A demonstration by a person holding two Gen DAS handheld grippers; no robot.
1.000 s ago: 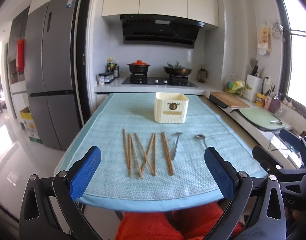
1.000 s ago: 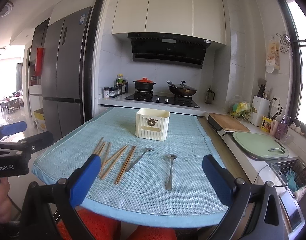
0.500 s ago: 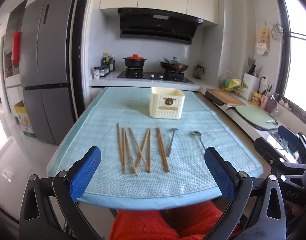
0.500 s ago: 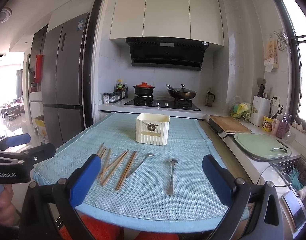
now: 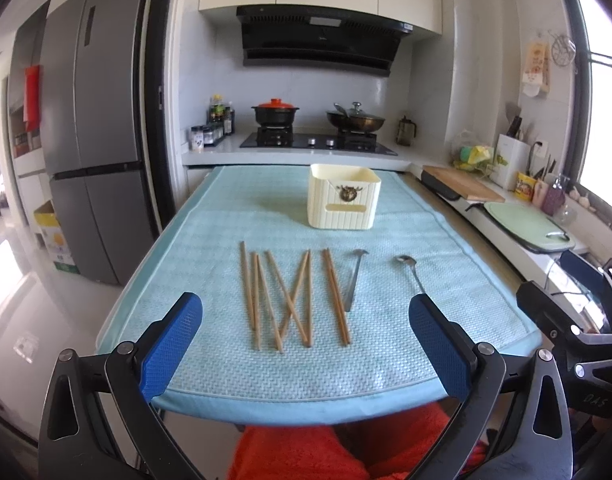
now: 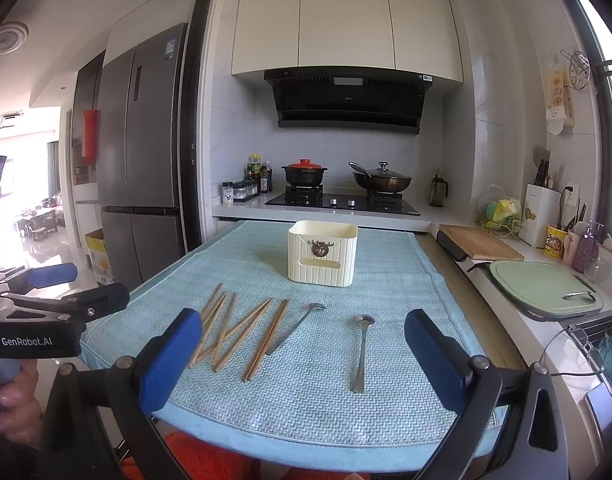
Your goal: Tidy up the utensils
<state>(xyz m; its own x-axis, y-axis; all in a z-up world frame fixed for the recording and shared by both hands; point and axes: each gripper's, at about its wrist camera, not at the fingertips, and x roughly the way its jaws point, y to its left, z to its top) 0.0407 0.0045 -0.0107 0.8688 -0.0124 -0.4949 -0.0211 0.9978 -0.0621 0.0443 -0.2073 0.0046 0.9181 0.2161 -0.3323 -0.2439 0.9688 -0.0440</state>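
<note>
Several wooden chopsticks (image 5: 292, 298) lie side by side, some crossed, on a light blue towel (image 5: 226, 232). Right of them lie a small metal ladle (image 5: 355, 278) and a metal spoon (image 5: 412, 272). A cream utensil holder (image 5: 343, 196) stands behind them. My left gripper (image 5: 306, 344) is open and empty, above the towel's near edge in front of the chopsticks. My right gripper (image 6: 302, 354) is open and empty, near the front edge; chopsticks (image 6: 242, 330), ladle (image 6: 296, 332), spoon (image 6: 361, 350) and holder (image 6: 322, 252) lie beyond it.
A stove with a red-lidded pot (image 6: 304, 172) and a wok (image 6: 382, 180) stands behind the table. A wooden board (image 6: 480, 242) and a green cutting board (image 6: 542, 286) lie on the right counter. A fridge (image 5: 94, 160) stands at left.
Both grippers have risen and moved slightly forward toward the table; the scene sits lower in both views. Nothing on the towel has moved.
</note>
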